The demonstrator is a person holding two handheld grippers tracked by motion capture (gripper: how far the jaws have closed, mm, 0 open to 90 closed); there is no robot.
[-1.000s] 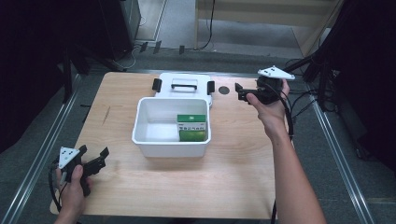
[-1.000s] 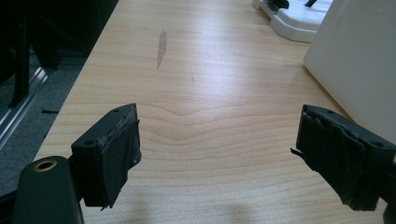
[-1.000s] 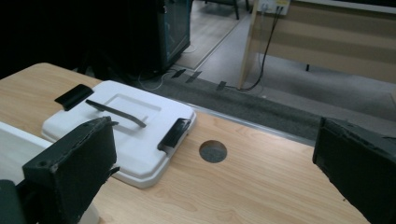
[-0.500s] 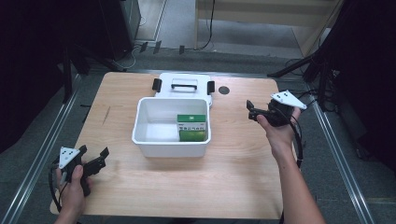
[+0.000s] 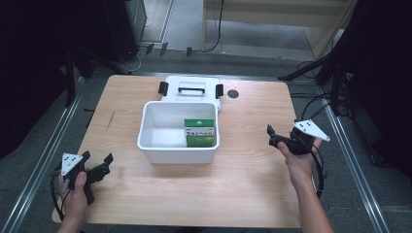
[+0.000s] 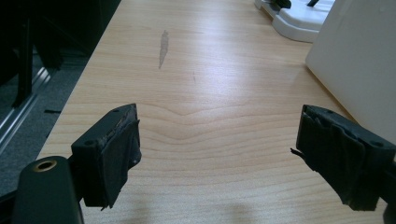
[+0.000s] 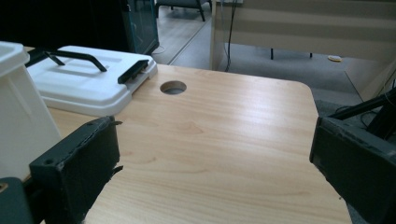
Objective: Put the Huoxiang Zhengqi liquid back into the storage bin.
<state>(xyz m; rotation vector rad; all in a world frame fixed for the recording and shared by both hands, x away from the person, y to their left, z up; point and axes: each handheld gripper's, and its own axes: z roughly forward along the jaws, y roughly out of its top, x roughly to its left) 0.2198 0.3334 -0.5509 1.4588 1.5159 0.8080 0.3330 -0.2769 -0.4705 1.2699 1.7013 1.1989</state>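
White bin (image 5: 178,145) unmoved; right tool (image 5: 273,137), jaws wide, has drawn back toward the person.

Count: 1 bench (image 5: 252,194), wood top, with 1 round hole (image 5: 233,93) near its far edge. 1 white tub (image 5: 178,145), open. 1 white lid (image 5: 192,87) lying behind it, with 1 black handle (image 5: 191,89) and 2 black clips, one per end. 2 green boxes in the tub: 1 upper (image 5: 199,127), 1 lower (image 5: 200,141). 2 grippers: left gripper (image 5: 97,167), right gripper (image 5: 272,136), one per hand, 2 black jaws each, both pairs spread apart with nothing between.
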